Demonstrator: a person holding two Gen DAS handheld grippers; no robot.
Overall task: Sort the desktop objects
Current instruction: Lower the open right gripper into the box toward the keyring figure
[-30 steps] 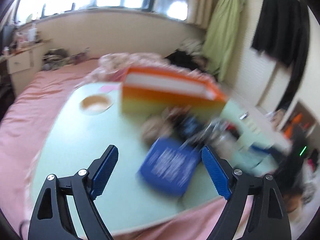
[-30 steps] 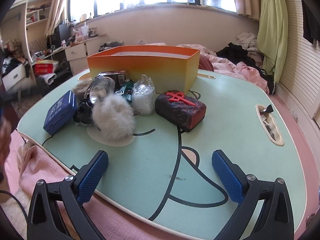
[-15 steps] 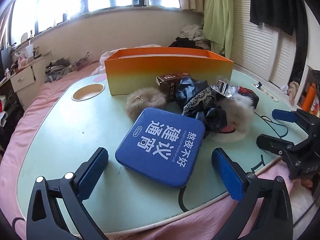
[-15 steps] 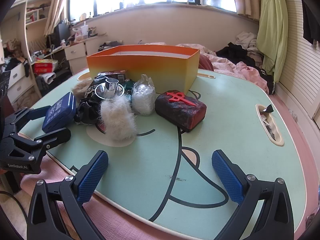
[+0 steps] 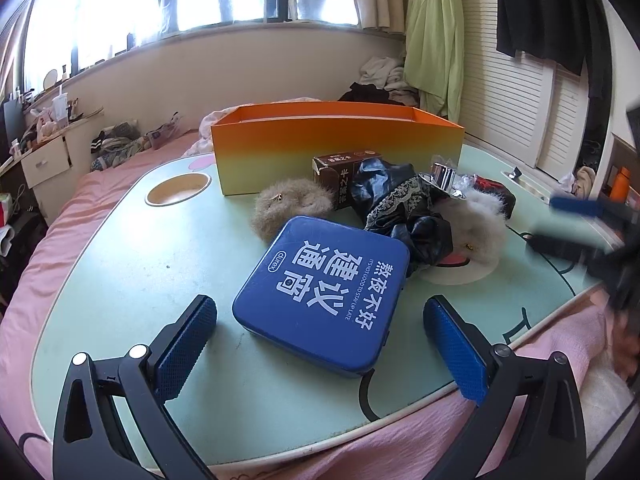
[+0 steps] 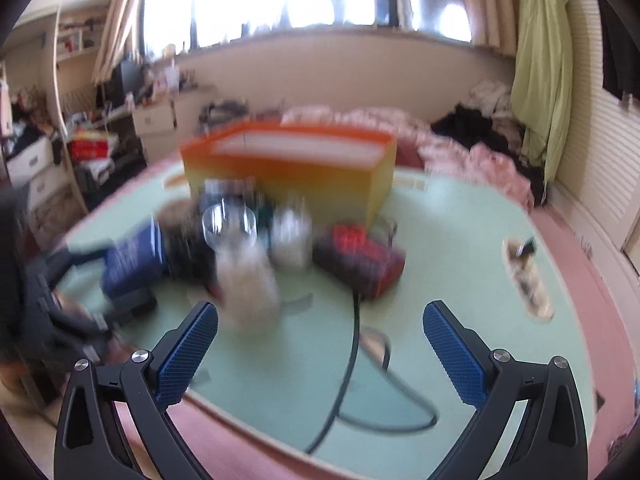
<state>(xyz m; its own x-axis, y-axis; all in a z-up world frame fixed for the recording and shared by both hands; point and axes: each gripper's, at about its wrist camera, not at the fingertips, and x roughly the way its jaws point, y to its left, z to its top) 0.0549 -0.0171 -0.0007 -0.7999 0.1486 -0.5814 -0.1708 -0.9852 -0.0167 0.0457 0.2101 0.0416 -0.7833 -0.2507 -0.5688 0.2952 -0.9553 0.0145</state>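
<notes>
Left hand-held gripper (image 5: pixel 320 344) hovers low over the near edge of the bench (image 5: pixel 132 264), jaws spread wide and holding nothing, with the blue tin (image 5: pixel 320 296) lying flat right between the fingers' line of sight. Behind the tin sits a tan fluffy puff (image 5: pixel 292 208), a brown carton (image 5: pixel 344 180), a crumpled black bag (image 5: pixel 404 208) and a white puff (image 5: pixel 480 224), all bunched together in front of the orange box (image 5: pixel 336 148). Right hand-held gripper (image 6: pixel 320 348) is also wide open and empty, its view smeared with blur; the orange box (image 6: pixel 288 172), tin (image 6: pixel 132 256) and a red-and-black pack (image 6: pixel 360 256) are just readable.
</notes>
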